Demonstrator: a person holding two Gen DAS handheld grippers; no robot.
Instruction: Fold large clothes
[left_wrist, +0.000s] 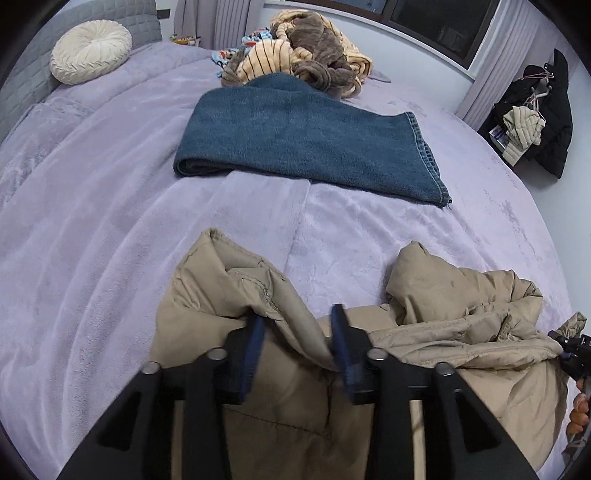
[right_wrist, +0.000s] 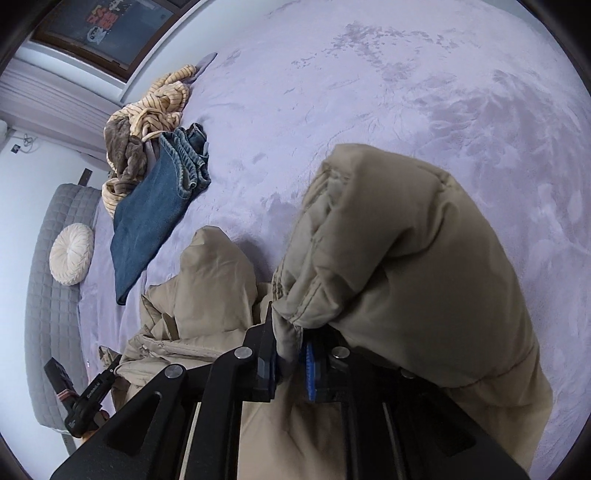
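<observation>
1. The tan quilted puffer jacket (left_wrist: 461, 325) lies bunched at the near edge of the lavender plush bedspread (left_wrist: 92, 258), at about 6 o'clock in the left wrist view.
2. The left gripper (left_wrist: 299, 325) has its blue-padded fingers (left_wrist: 255, 332) set apart, with a fold of the jacket draped between them; whether the pads press it, I cannot tell.
3. The right gripper (right_wrist: 290, 350) has its fingers drawn close together, clamped on a stitched edge of the same jacket (right_wrist: 406, 258), which billows up in front of it.
4. The folded blue denim jeans (left_wrist: 303, 140) lie flat at 12 o'clock from the left gripper, well apart from the jacket.
5. Beyond the jeans, at 12 o'clock, sits a heap of striped cream and brown fleece clothes (left_wrist: 306, 55), touching the jeans' far end.
6. A round cream pleated cushion (left_wrist: 90, 51) rests at 10 o'clock against the grey quilted headboard (left_wrist: 122, 18).
7. No containers show in either view.
</observation>
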